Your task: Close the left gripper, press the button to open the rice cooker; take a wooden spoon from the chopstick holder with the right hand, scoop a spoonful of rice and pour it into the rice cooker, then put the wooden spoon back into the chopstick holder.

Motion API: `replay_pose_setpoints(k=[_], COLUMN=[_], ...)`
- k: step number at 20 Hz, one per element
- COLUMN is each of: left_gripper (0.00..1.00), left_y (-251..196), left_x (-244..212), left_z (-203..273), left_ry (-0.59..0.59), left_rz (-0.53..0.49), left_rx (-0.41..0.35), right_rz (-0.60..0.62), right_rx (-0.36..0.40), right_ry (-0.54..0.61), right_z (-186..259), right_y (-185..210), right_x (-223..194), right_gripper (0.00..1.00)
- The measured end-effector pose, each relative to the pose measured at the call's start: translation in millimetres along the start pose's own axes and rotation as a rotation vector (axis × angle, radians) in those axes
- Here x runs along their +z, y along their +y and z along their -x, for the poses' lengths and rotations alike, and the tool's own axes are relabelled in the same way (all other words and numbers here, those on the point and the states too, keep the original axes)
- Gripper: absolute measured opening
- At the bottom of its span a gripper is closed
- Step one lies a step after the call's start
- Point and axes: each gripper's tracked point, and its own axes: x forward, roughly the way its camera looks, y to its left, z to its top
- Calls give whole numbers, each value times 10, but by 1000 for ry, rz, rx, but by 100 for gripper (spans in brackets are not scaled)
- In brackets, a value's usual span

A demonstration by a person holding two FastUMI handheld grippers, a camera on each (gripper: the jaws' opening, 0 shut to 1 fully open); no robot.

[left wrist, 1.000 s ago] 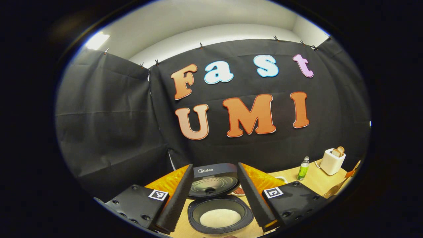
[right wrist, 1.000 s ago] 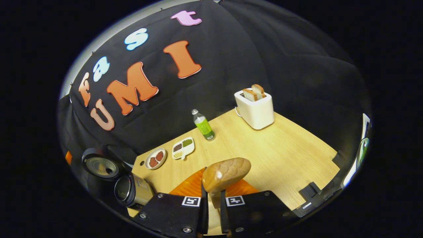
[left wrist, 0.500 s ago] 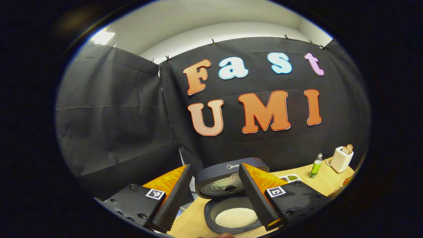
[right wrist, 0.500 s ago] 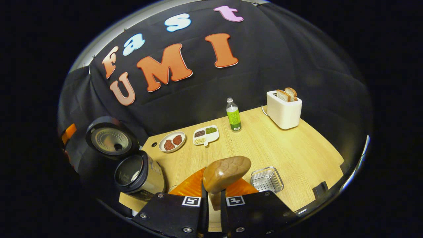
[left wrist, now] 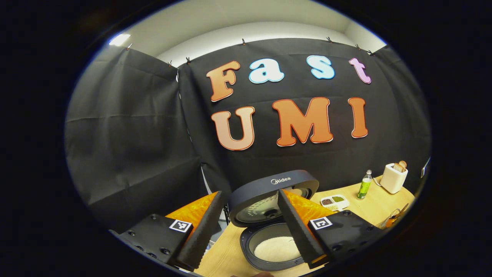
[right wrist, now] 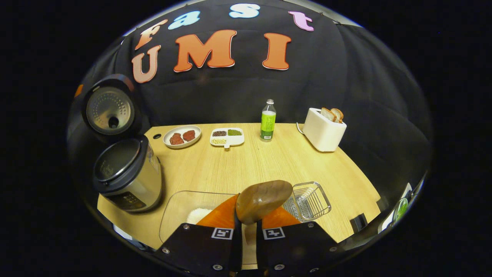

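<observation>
Spoon: its wooden bowl stands up at 6 o'clock in the right gripper view, the handle pinched between both fingers of the right claw, which is narrowed onto it. At 7 o'clock from the bowl lies a clear tray with rice in it; just at 3 o'clock sits the wire holder. Farther out, at 9 o'clock, the cooker stands on the tabletop with its lid raised. Along the far edge, from 11 toward 1 o'clock: a plate, a divided dish, a green bottle and a toaster holding bread.

In the left gripper view the left claw is spread wide with nothing between its fingers. Between them, at 6 o'clock, the cooker sits open, white rice in its pot, its lid upright behind. At 4 o'clock the dish, bottle and toaster line the tabletop.
</observation>
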Motion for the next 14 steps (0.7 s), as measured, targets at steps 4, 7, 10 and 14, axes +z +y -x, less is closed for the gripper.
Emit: replay_pose_setpoints(k=[4, 7, 10, 14], left_gripper=[96, 96, 100, 100], left_y=[114, 176, 188, 140], left_x=[-62, -82, -73, -119], left_z=[-1, -15, -25, -72], left_ry=[10, 16, 15, 28], left_rz=[-9, -6, -13, -16], left_rx=[3, 9, 14, 5], right_rz=[59, 97, 70, -11], right_rx=[-98, -145, -155, -133], right_ry=[-36, -103, -99, -98], right_z=[-19, -52, -141, -180], right_y=[-86, -42, 9, 96], right_x=[-119, -85, -187, -270], right_gripper=[14, 14, 12, 12])
